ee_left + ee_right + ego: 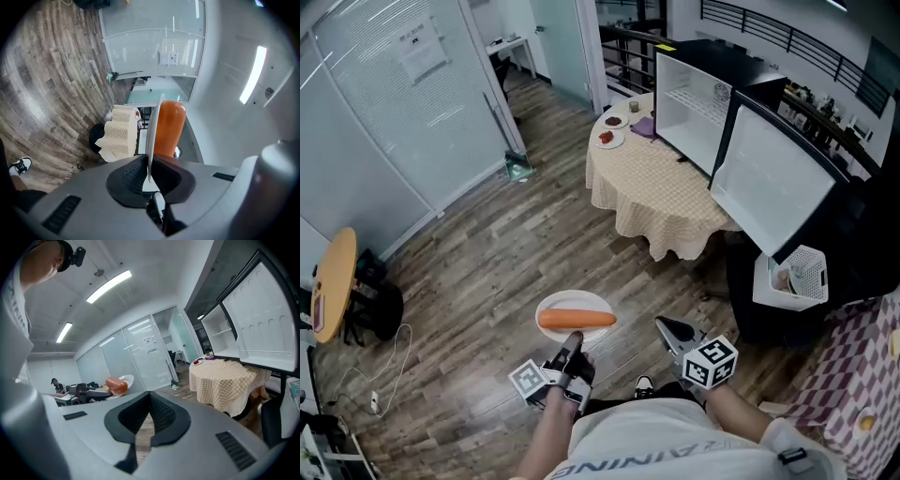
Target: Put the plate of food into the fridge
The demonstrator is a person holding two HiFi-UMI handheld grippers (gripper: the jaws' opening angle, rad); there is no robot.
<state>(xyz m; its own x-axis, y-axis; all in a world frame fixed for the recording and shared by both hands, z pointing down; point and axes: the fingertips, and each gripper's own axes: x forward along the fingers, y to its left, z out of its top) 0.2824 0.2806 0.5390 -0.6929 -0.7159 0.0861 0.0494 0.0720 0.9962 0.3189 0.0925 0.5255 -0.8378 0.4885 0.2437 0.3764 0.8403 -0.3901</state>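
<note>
A white plate (572, 306) with a long orange piece of food (577, 319) on it hangs over the wooden floor in the head view. My left gripper (572, 343) is shut on the plate's near rim. In the left gripper view the plate (151, 136) stands edge-on between the pads, with the orange food (168, 129) beside it. My right gripper (668, 328) is shut and holds nothing; its jaws (149, 401) meet at the tips. The white fridge (698, 98) stands on the far table with its door (773, 183) swung wide open and its inside bare.
The fridge sits on a round table with a checked cloth (652, 192). Small plates of food (610, 139) lie on the table's far side. A white basket (792, 277) sits below the fridge door. Glass partitions (394, 103) line the left, near a wooden round table (336, 281).
</note>
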